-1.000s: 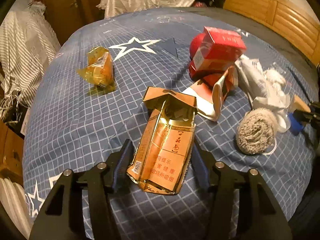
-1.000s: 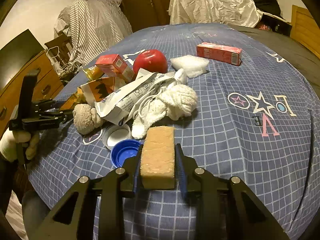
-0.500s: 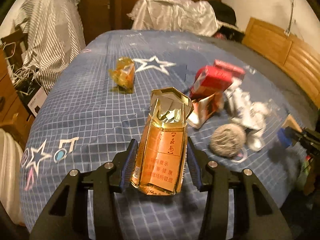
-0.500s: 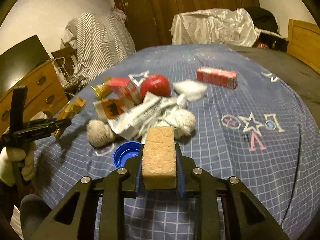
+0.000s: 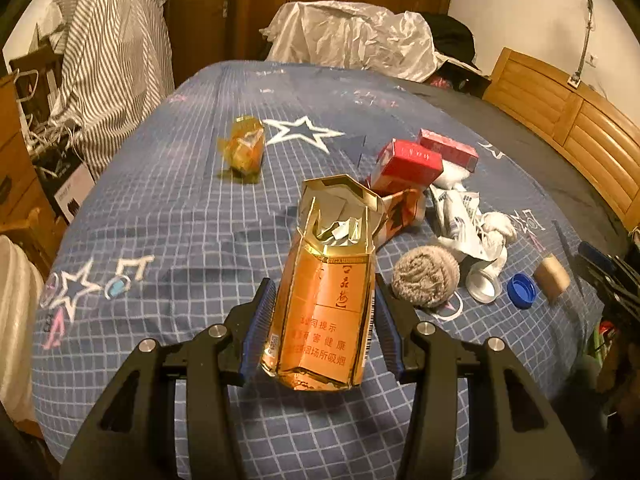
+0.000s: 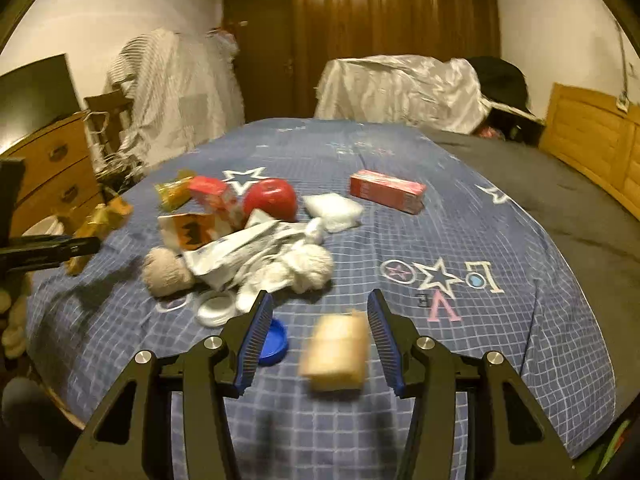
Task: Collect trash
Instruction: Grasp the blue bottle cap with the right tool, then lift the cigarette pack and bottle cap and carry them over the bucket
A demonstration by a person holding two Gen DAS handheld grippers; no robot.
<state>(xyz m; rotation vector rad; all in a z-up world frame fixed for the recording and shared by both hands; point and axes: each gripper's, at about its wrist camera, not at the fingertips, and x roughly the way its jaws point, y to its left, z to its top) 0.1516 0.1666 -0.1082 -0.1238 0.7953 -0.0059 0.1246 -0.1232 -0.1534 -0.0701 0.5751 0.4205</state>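
My left gripper is shut on an orange and gold cigarette pack, torn open at the top, and holds it above the blue checked bedspread. My right gripper is open. A tan sponge block sits blurred between its jaws, touching neither pad. In the left wrist view the sponge shows at the far right, in front of the right gripper.
A pile lies mid-bed: red boxes, a red apple, crumpled white wrappers, a grey wool ball, a white lid, a blue cap. A yellow wrapper lies apart. A wooden headboard stands right.
My right gripper has opened and let go of the sponge, which now drops blurred between the jaws. My left gripper has lifted the cigarette pack higher and tilted upward.
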